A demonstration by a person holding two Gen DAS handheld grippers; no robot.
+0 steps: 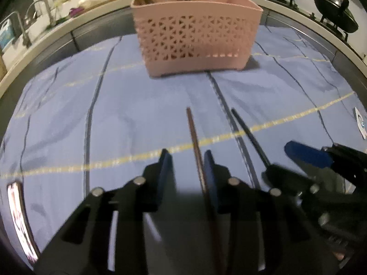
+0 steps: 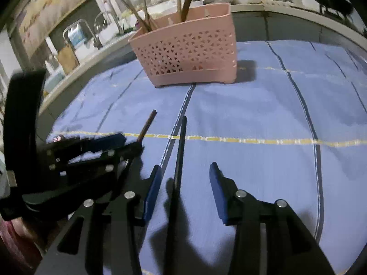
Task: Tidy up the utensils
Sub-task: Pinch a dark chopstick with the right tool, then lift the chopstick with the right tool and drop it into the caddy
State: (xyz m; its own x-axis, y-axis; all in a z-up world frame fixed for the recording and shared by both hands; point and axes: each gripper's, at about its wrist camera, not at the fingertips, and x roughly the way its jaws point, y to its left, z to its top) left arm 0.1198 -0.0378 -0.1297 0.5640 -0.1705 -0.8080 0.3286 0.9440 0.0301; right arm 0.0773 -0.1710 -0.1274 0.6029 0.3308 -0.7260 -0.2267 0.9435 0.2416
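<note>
Both hand-held grippers (image 1: 188,160) (image 2: 184,174) open, each straddling a loose chopstick (image 1: 195,142) (image 2: 180,151); open cloth (image 1: 137,105) ahead.

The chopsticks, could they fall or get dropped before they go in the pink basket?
Maybe. The brown chopstick leans on only one pad of the left gripper, whose jaws stand apart, so it could tip over. The black chopstick stands loose between the right gripper's open jaws, untouched, so it could slip away. The pink basket already holds sticks, so a new one might bump them.
</note>
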